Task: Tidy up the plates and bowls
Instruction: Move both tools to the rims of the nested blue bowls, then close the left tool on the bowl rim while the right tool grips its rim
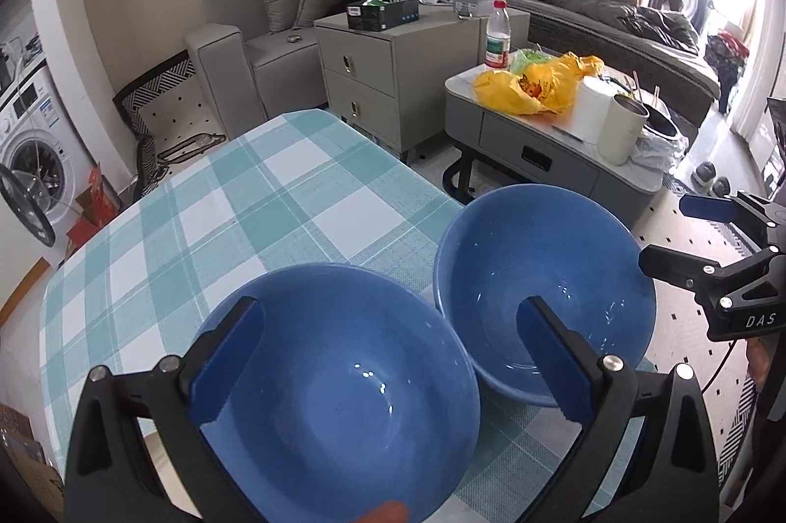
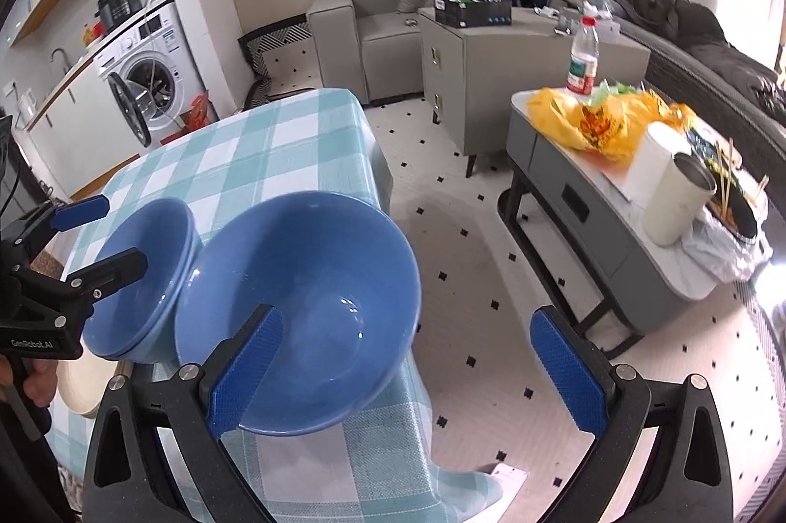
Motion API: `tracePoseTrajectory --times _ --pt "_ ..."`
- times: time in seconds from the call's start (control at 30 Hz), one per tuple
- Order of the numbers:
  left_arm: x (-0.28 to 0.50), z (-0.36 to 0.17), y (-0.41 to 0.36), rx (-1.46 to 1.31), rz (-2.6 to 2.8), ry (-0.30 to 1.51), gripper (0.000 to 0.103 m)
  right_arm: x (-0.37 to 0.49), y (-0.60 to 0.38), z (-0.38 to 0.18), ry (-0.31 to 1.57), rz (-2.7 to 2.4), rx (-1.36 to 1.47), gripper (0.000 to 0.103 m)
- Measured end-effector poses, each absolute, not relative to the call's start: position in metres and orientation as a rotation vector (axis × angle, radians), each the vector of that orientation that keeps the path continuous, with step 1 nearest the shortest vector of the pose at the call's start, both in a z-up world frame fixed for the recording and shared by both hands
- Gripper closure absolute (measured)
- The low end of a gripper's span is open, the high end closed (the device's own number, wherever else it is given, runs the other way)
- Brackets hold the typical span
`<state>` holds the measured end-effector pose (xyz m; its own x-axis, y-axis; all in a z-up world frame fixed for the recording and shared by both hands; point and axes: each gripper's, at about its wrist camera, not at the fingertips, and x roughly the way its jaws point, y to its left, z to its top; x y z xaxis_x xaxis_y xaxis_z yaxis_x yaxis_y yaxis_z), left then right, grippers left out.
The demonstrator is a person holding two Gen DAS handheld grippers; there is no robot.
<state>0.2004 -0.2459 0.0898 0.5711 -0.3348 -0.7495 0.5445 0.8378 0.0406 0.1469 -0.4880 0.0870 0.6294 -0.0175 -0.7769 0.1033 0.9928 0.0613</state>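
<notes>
Two blue bowls stand side by side on a table with a teal checked cloth [image 1: 275, 198]. In the left wrist view the left bowl [image 1: 339, 390] lies between the fingers of my open left gripper [image 1: 393, 356]; its right finger hangs over the right bowl [image 1: 545, 287]. In the right wrist view my right gripper [image 2: 407, 365] is open, its left finger [image 2: 245, 370] over the near bowl [image 2: 304, 306] and its right finger over the floor. The left bowl [image 2: 147, 272] sits behind it, with the left gripper [image 2: 103, 233] open around its rim. A cream plate edge [image 2: 83, 385] shows beneath.
The bowls stand near the table's right edge, with tiled floor [image 2: 471, 228] beyond. A grey coffee table [image 2: 589, 198] holds a yellow bag, bottle and cup. A drawer cabinet [image 1: 373, 80], sofa and washing machine [image 2: 152, 80] stand further back.
</notes>
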Motion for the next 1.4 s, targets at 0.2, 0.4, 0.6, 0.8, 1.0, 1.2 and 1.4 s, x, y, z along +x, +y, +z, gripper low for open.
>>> tracePoseTrajectory --times 0.2,0.4,0.6,0.8,1.0,1.2,1.4 --pt "0.21 0.082 -0.261 0.305 -0.553 0.84 0.0 0.148 -0.491 0.071 0.921 -0.056 0.164 0.001" --pt "0.219 0.074 -0.278 0.344 -0.592 0.852 0.002 0.147 -0.494 0.06 0.935 -0.072 0.208 0.001" --pt "0.227 0.066 -0.292 0.367 -0.617 0.865 0.013 0.144 -0.494 0.05 0.947 -0.052 0.25 0.001" --pt "0.229 0.059 -0.302 0.376 -0.667 0.892 0.032 0.146 -0.493 0.044 0.955 -0.038 0.274 0.001" --pt "0.228 0.051 -0.312 0.405 -0.698 0.928 0.045 0.146 -0.493 0.04 0.96 -0.019 0.299 0.001" --pt "0.223 0.048 -0.317 0.444 -0.706 0.938 0.049 0.146 -0.491 0.039 0.961 0.002 0.303 0.001" --pt "0.216 0.048 -0.317 0.46 -0.72 0.943 0.049 0.144 -0.493 0.039 0.961 0.009 0.312 0.008"
